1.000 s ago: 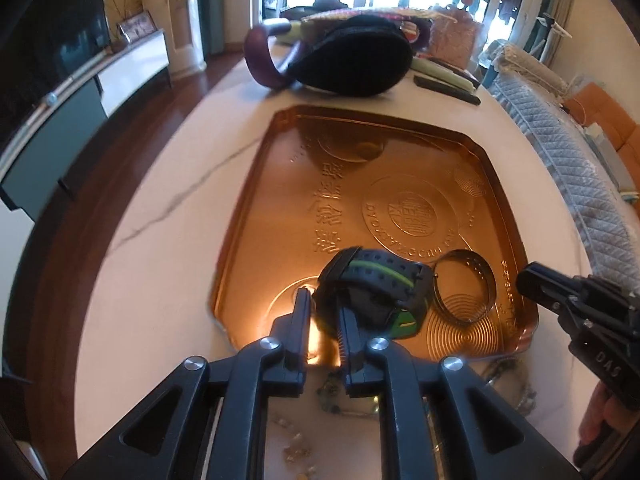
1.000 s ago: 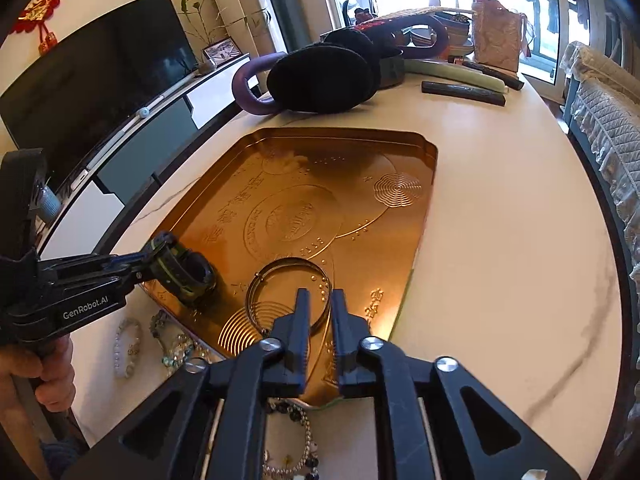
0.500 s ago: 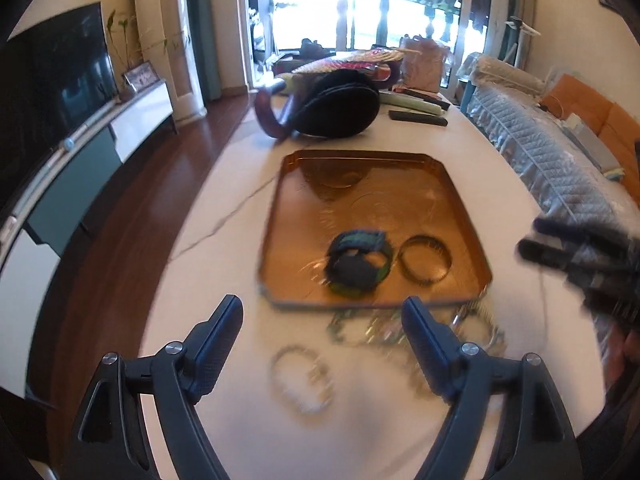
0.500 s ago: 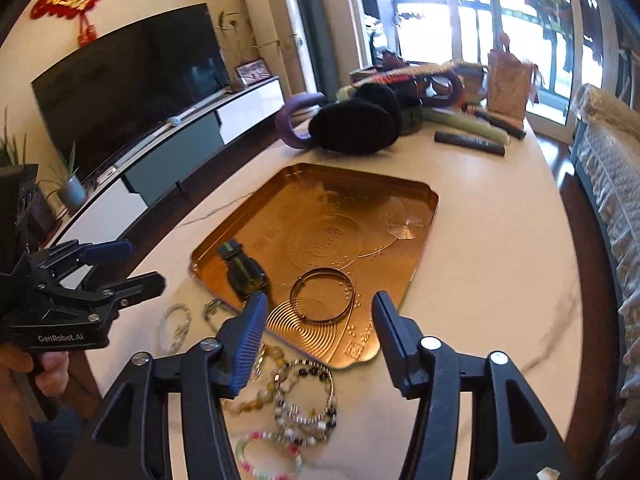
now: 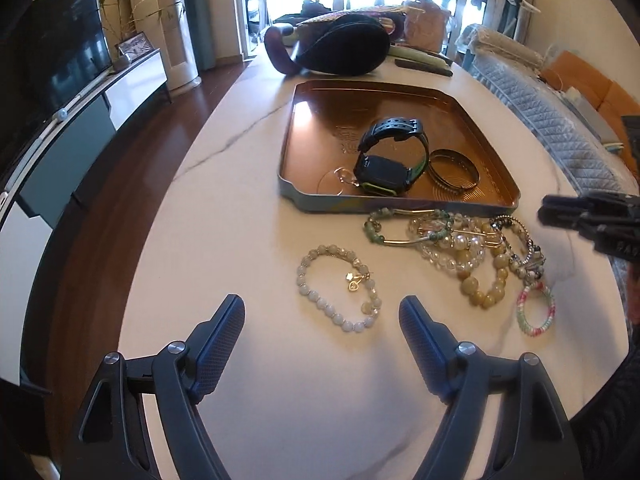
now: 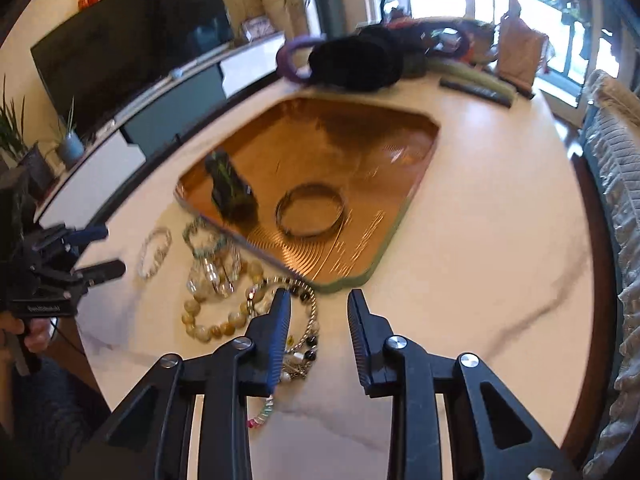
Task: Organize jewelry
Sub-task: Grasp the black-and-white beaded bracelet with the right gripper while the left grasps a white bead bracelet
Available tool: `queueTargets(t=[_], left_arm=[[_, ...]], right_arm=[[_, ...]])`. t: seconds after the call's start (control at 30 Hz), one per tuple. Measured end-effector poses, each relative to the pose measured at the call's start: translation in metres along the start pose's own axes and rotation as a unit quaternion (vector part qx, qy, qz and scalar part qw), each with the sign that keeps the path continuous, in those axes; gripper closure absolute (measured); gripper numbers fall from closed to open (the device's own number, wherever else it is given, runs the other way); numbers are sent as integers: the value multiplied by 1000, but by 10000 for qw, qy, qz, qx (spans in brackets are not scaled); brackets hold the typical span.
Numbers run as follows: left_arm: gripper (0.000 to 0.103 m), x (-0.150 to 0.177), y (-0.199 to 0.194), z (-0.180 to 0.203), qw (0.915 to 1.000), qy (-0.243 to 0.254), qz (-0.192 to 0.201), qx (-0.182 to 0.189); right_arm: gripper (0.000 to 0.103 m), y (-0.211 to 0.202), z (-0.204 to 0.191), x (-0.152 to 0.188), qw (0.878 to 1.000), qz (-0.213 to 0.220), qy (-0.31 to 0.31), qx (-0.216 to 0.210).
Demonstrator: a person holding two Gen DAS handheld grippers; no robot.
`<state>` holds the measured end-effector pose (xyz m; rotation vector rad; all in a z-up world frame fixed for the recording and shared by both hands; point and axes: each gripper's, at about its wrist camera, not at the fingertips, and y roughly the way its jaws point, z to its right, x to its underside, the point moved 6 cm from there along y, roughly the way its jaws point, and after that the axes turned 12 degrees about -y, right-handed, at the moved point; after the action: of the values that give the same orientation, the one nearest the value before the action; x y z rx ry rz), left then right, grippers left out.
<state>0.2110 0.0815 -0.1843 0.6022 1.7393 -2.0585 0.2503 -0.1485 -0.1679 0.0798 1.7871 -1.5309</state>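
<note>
Jewelry lies in two lots: a black watch (image 5: 390,158) and a metal bangle (image 5: 454,171) sit inside the copper tray (image 5: 500,168), while the beaded bracelets remain loose on the bench (image 5: 224,240) just outside the tray's near rim. Your left claw (image 5: 322,322) hangs spread wide and empty, with the pale bead bracelet (image 5: 338,288) lying just ahead of its tips. Your right claw (image 6: 319,312) is parted and empty, its left finger (image 6: 276,332) over the dark-and-silver bracelet (image 6: 310,320), the tray's near corner directly ahead.
</note>
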Motion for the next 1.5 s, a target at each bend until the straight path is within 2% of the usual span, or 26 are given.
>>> queueTargets(t=[0.13, 0.23, 0.27, 0.33, 0.37, 0.4, 0.47, 0.63, 0.77, 0.97, 1.13, 1.23, 1.33, 1.4, 1.5], left_arm=[[25, 1, 18, 4, 9995, 60, -282, 142], [36, 2, 31, 1, 9990, 119, -432, 69], [38, 1, 34, 0, 9993, 207, -314, -33], [44, -3, 37, 0, 9995, 190, -259, 62], [55, -5, 37, 0, 9995, 204, -215, 59], [71, -7, 37, -1, 9997, 147, -188, 61], [90, -9, 36, -4, 9998, 25, -204, 79], [96, -6, 25, -1, 9998, -87, -131, 152], [96, -11, 8, 10, 9992, -78, 76, 392], [96, -10, -4, 24, 9985, 60, 223, 494], [96, -7, 3, 27, 9991, 85, 87, 417], [92, -5, 11, 21, 9999, 57, 30, 120], [77, -5, 16, 16, 10000, 21, -41, 3], [47, -6, 17, 12, 10000, -51, -35, -34], [32, -7, 17, 7, 9999, -109, 42, -103]], right_arm=[[76, 19, -5, 4, 9997, -228, -121, 9], [76, 28, -7, 8, 9991, -398, -155, 47], [77, 31, -8, 9, 9989, -425, -172, 40], [81, 33, -10, 7, 9988, -422, -244, 55], [87, 33, -10, 7, 9988, -415, -265, 47], [95, 33, -11, 7, 9988, -404, -263, 2], [95, 33, -10, 7, 9990, -386, -191, -92], [95, 25, -9, 2, 9996, -209, -160, -107], [95, 9, -13, -3, 9997, -8, -179, -154], [95, -7, -18, -7, 9989, 226, -158, -377], [95, 7, -11, 2, 9994, -78, -66, -318], [95, 21, -6, 11, 9989, -381, -65, -258], [91, 23, -3, 13, 9988, -462, -158, -34], [85, 17, -3, 9, 9994, -310, -163, -16], [75, 6, -11, 1, 9995, -27, -263, -176]])
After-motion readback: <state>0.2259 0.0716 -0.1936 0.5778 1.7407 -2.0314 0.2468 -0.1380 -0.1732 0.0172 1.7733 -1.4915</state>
